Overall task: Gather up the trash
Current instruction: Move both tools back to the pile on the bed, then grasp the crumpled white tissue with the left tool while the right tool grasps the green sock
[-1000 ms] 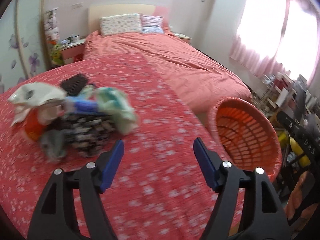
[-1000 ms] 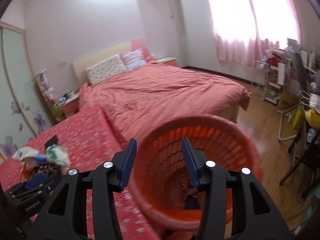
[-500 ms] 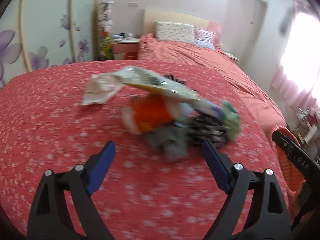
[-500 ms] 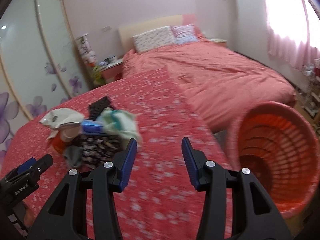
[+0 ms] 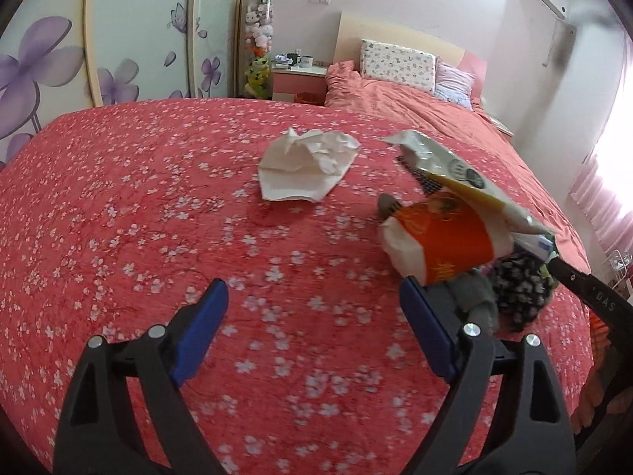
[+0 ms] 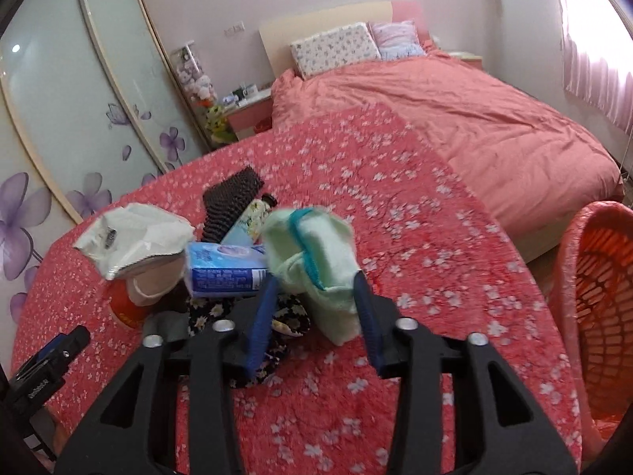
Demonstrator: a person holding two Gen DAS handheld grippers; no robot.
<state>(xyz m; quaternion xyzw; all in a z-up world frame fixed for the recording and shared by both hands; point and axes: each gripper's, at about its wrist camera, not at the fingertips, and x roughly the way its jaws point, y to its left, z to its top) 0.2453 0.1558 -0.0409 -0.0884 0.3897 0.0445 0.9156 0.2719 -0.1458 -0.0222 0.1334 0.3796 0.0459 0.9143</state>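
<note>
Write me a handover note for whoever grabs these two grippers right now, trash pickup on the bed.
Left gripper: open, empty, over the red floral bedspread, short of the crumpled white tissue.
Right gripper: jaws closing around the pale green cloth with a teal strap; grip not yet firm.
Pile: orange paper cup, white snack bag, blue wipes pack.
Orange plastic basket stands at the bed's right edge.
Done: nothing visibly binned. Left: everything above.

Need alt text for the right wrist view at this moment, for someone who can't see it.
The right gripper is closing around a pale green cloth at the edge of a trash pile on a red floral bedspread. A blue packet and white wrapper lie left of it; an orange basket stands at right.
</note>
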